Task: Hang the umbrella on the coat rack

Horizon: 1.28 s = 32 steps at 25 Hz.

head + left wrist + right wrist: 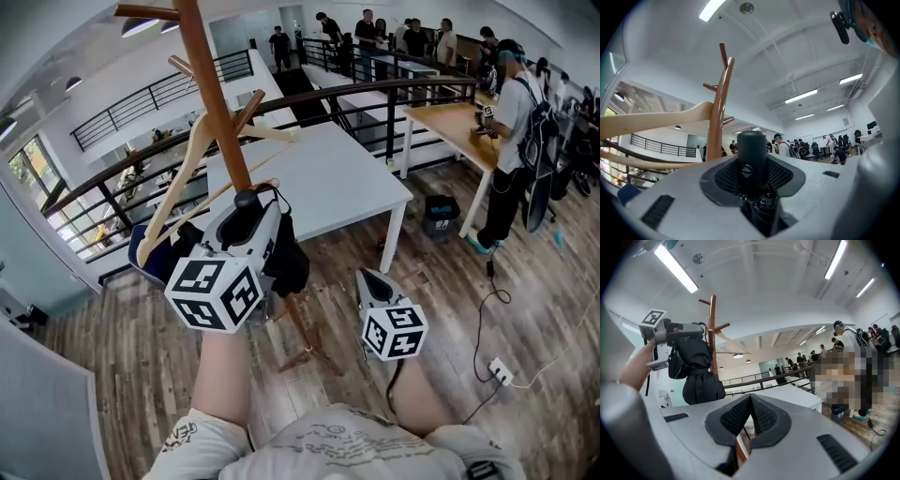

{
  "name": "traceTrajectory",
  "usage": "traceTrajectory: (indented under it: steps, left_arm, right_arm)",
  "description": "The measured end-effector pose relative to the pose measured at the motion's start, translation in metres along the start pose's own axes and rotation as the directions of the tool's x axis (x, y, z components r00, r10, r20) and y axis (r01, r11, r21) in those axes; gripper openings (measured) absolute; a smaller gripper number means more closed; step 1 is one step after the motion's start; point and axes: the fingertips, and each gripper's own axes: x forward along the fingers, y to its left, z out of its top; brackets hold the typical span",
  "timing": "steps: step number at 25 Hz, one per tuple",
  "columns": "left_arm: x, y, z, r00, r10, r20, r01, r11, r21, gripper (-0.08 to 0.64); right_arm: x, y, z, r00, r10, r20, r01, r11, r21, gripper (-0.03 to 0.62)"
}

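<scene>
A black folded umbrella [289, 255] is gripped by my left gripper [248, 223], its handle [246, 201] sticking up between the jaws. In the left gripper view the handle [751, 152] fills the gap in the left gripper [752, 172]. The umbrella is held close beside the brown wooden coat rack [220, 122], whose pegs [723, 54] rise above it. A pale wooden hanger [183, 173] hangs on the rack. My right gripper [373, 281] is lower and to the right, shut and holding nothing. From the right gripper [750, 398] view, the umbrella [696, 369] hangs in front of the rack [712, 324].
A white table [328, 169] stands behind the rack, with a black railing [141, 164] beyond it. A person [514, 141] stands at a wooden desk on the right. A blue bin [439, 216] and a power strip [500, 370] with cables lie on the wood floor.
</scene>
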Motion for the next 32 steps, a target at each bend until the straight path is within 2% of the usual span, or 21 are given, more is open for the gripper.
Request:
traceTrajectory:
  steps: [8, 13, 17, 32]
  left_arm:
    - [0.011, 0.003, 0.014, 1.0, 0.023, 0.018, -0.023, 1.0, 0.019, 0.153]
    - [0.012, 0.012, 0.018, 0.997, 0.07, 0.027, -0.07, 0.997, 0.021, 0.153]
    - [0.015, 0.014, 0.02, 0.997, 0.072, 0.032, -0.072, 0.997, 0.019, 0.153]
    - [0.018, 0.038, 0.006, 0.994, 0.11, -0.023, -0.111, 0.993, -0.038, 0.153]
  right_arm:
    - [0.004, -0.009, -0.001, 1.0, 0.0, 0.001, 0.0, 1.0, 0.005, -0.002]
    - [0.003, -0.013, -0.004, 1.0, -0.009, -0.004, 0.009, 1.0, -0.002, -0.002]
    - [0.004, -0.015, -0.006, 1.0, -0.013, -0.008, 0.013, 1.0, -0.006, -0.002]
    - [0.004, -0.011, -0.011, 1.0, -0.021, -0.019, 0.02, 1.0, -0.016, -0.002]
